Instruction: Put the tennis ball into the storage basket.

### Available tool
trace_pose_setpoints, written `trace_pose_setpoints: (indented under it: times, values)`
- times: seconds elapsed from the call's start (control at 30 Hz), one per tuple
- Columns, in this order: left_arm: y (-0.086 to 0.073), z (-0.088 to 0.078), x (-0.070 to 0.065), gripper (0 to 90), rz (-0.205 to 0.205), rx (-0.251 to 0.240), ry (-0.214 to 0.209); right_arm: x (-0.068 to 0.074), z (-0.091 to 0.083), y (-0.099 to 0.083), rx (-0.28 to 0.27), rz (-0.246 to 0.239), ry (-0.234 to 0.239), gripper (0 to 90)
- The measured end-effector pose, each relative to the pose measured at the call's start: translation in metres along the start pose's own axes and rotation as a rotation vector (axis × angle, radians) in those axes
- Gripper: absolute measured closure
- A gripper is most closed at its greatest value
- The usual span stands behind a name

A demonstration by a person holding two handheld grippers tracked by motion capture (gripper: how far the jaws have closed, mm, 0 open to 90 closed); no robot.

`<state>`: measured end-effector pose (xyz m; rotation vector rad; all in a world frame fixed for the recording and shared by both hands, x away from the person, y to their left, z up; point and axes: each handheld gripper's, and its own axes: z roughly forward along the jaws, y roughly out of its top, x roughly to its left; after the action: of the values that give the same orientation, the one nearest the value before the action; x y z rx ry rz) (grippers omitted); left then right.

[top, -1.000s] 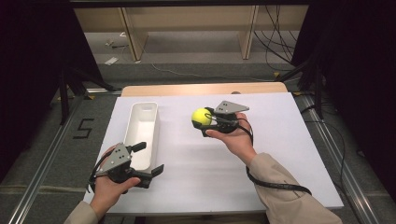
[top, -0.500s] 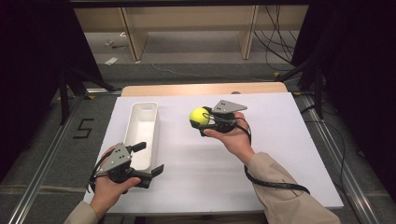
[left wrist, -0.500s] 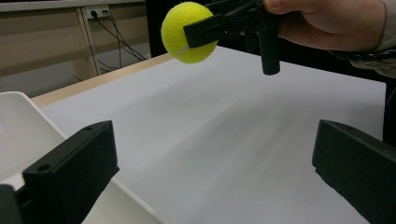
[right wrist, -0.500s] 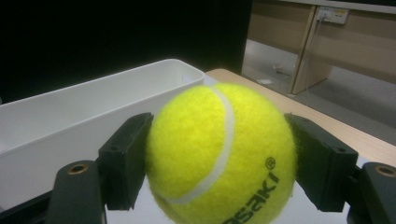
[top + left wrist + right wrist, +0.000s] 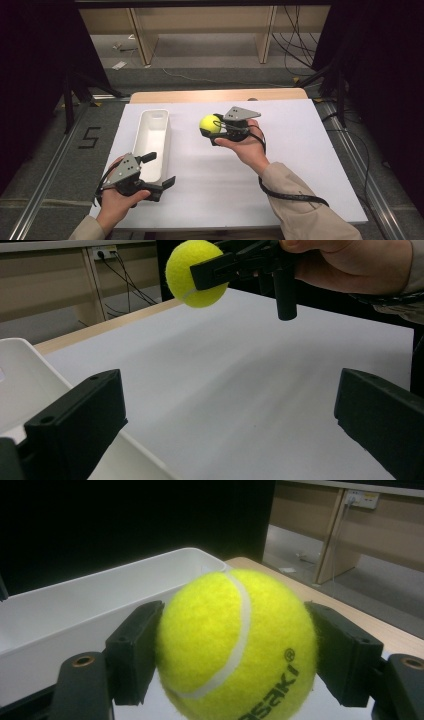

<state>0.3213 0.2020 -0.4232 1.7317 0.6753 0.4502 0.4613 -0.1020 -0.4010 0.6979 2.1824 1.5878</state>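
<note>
While the right gripper [image 5: 216,131] clamps its jaws on the tennis ball [image 5: 210,124], the ball hangs above the table [image 5: 300,165], just right of the white bin [image 5: 152,137]. Its printed lettering faces the right gripper view, seemingly low on the ball; a round ball has no long axis. Wide open and empty, the left gripper [image 5: 157,170] points toward the bin's near end.

A flat white bench [image 5: 280,165] (wooden strip along its far edge) carries one long white plastic tray [image 5: 152,137], near its left side.

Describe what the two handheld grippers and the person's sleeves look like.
Both the left gripper and right gripper are black, with blocky black fingers and a grey three-cornered plate on top. A black cable trails from the right one. The sleeves are beige.
</note>
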Motion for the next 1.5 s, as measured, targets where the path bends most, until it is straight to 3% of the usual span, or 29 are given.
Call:
trace_pose_setpoints:
  times: [1.5]
  values:
    - [0.000, 0.000, 0.000, 0.0, -0.003, 0.000, 0.000, 0.010, 0.017, 0.007, 0.000, -0.007, 0.034, 27.7]
